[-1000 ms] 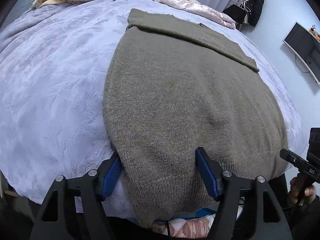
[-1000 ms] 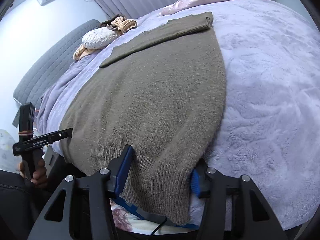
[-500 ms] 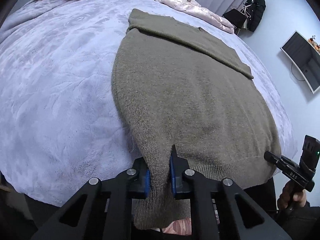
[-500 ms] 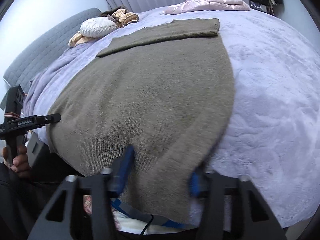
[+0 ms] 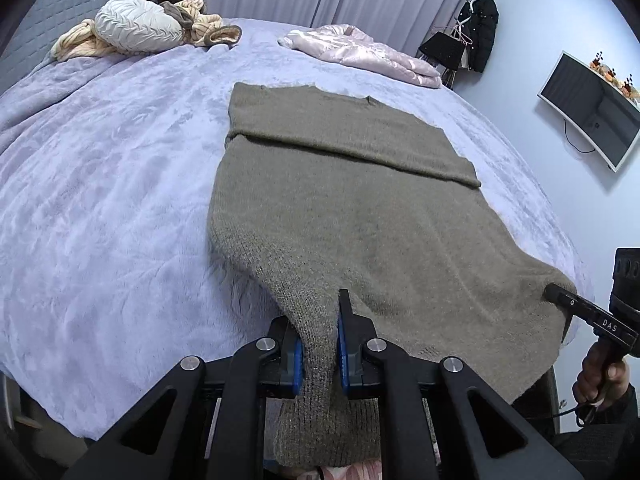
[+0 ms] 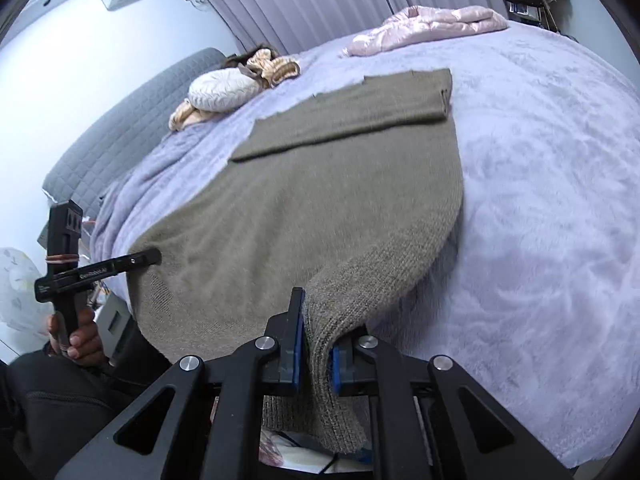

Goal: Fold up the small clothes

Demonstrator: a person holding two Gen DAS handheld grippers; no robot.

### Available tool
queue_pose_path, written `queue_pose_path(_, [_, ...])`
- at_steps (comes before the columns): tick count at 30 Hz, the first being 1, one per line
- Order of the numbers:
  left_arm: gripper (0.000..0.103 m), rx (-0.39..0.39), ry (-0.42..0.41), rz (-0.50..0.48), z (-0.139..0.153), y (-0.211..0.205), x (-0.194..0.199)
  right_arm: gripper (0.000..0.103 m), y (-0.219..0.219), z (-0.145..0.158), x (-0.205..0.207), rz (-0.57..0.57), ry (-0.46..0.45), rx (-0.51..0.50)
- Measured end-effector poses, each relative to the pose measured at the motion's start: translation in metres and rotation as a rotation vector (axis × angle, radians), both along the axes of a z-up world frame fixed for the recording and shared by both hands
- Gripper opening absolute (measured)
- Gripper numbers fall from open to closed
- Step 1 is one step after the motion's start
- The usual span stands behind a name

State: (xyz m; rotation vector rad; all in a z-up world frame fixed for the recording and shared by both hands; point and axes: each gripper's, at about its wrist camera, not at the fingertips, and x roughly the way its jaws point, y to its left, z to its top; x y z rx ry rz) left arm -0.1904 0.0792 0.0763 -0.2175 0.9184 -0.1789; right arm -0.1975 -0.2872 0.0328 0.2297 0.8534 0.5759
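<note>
Lavender plush bed: 2 grippers, left gripper and right gripper, clamp the olive knitted sweater by its near hem corners, ready to fold.

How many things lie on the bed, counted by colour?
Olive-brown: 1, the sweater
Pink: 1, the satin jacket
White: 1, the round cushion
Tan and brown: 1, the bundle of cloth
Total: 4
</note>
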Motion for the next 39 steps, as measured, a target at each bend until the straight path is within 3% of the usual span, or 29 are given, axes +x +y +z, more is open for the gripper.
queue_pose_path(16, [0.014,-0.063,-0.024,0.066,0.039,0.004,0.059,0.011,-0.008,0.069,0.050,-0.111,-0.105,0.035])
queue_pose_path(22, [0.014,-0.059,-0.001,0.110,0.042,0.009,0.078,0.011,-0.009,0.079,0.076,-0.161,-0.101,0.082])
queue_pose_path(39, [0.014,-0.054,-0.005,0.121,0.065,0.022,0.127,0.011,0.009,0.104,0.123,-0.193,-0.122,0.068])
